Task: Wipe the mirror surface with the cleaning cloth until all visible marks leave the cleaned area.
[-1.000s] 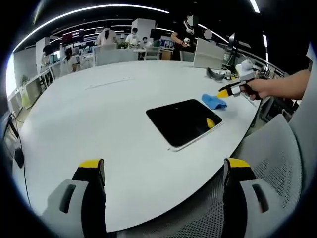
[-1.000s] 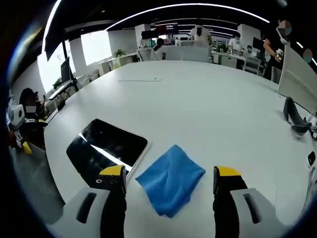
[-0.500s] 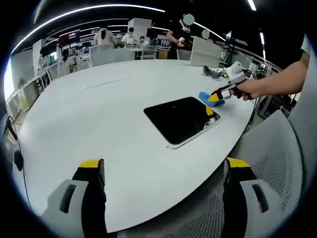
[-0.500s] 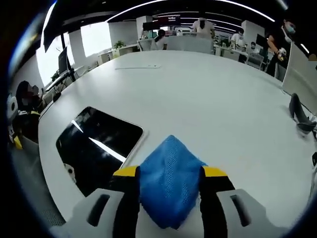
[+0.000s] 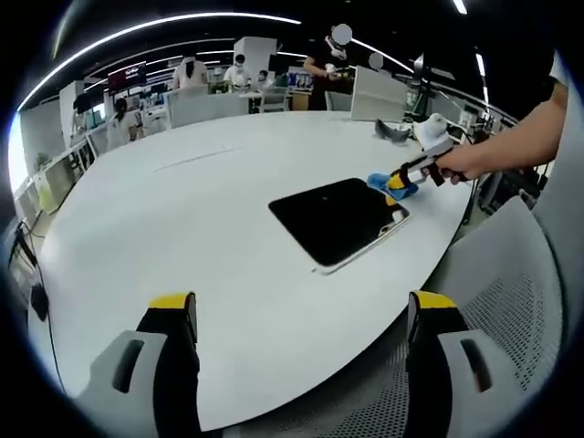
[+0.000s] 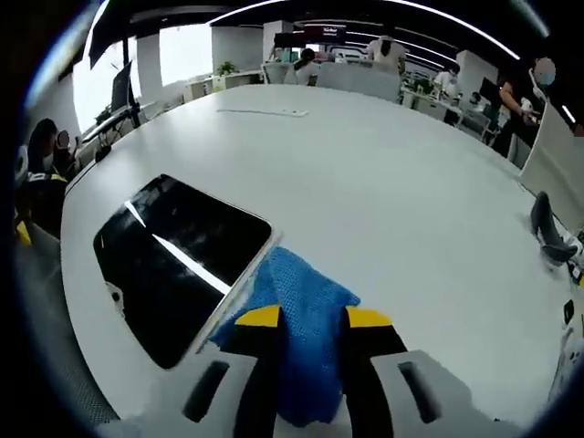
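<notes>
**Cloth pinched, mirror just left of it**

The right gripper [image 6: 312,319] clamps the blue cloth [image 6: 297,301], whose edge seems to touch the mirror [image 6: 173,260]. The mirror lies leftward. The left gripper [image 5: 297,310] hangs open, well short of the mirror.

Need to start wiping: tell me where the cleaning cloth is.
In the right gripper view, the blue cleaning cloth is pinched by the right gripper, lying on the white table against the mirror's right edge.
</notes>
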